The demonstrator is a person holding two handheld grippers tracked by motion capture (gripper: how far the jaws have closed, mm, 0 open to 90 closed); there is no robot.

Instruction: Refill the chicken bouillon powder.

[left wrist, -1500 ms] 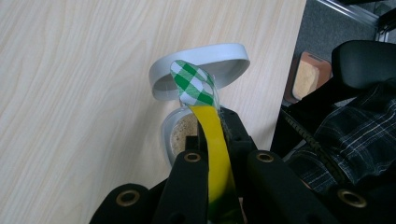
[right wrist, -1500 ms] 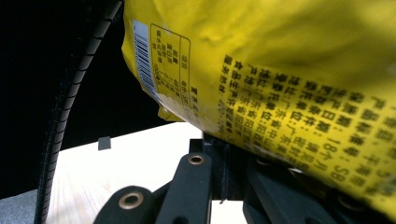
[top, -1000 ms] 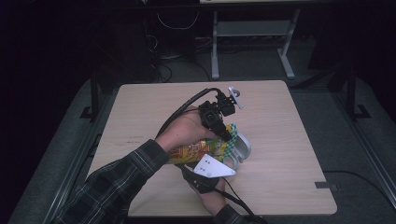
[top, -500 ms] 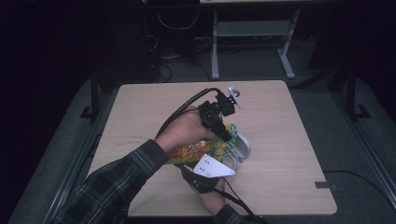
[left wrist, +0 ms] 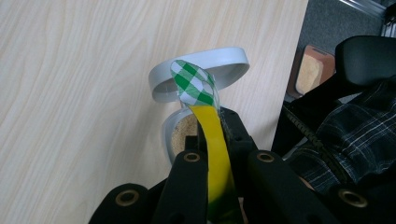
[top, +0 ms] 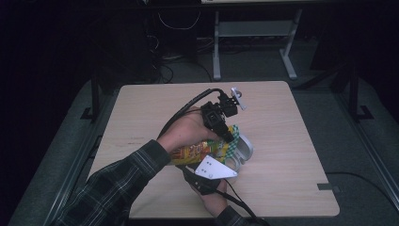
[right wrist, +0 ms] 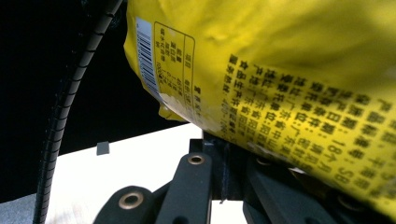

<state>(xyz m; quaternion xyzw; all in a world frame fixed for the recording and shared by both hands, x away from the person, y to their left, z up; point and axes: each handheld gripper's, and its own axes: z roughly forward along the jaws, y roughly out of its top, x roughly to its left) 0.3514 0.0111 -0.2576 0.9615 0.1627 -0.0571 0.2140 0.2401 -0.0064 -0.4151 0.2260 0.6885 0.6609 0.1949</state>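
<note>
Over a wooden tabletop (top: 291, 141), the left tool (top: 221, 123) clamps the green-checked top edge of a yellow snack bag (left wrist: 205, 121) above an open grey container (left wrist: 219, 70). The right tool (top: 207, 176) is closed on the bag's lower part.

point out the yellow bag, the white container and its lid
yellow bag (right wrist: 289, 65), right gripper view, on its printed back
white container (left wrist: 180, 133), left gripper view, on the crumbs inside it
lid (left wrist: 219, 58), left gripper view, on its rim
</note>
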